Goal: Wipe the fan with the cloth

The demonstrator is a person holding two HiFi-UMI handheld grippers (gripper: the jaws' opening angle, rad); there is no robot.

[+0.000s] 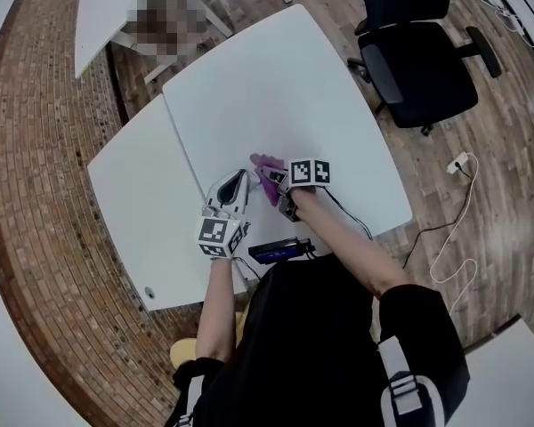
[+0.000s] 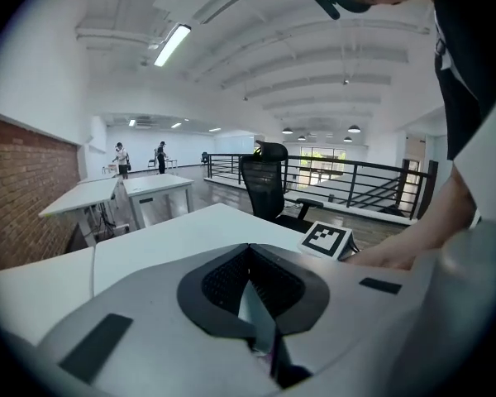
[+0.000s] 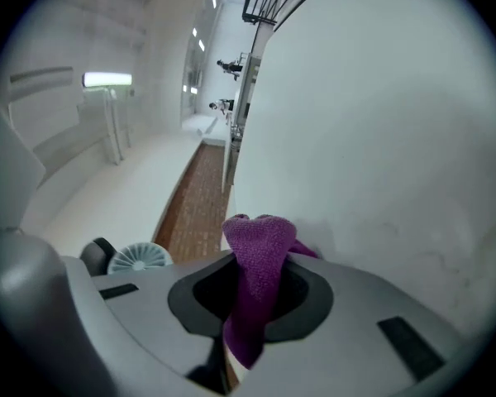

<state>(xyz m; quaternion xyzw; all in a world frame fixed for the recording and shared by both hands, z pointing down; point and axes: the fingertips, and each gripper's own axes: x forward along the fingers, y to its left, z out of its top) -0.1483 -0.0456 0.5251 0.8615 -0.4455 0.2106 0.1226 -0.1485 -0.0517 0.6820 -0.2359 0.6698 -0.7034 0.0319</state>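
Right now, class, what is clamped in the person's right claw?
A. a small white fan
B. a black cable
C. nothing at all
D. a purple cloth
D: in the right gripper view the right claw is closed on the purple cloth, whose folded end sticks up from between its jaws.
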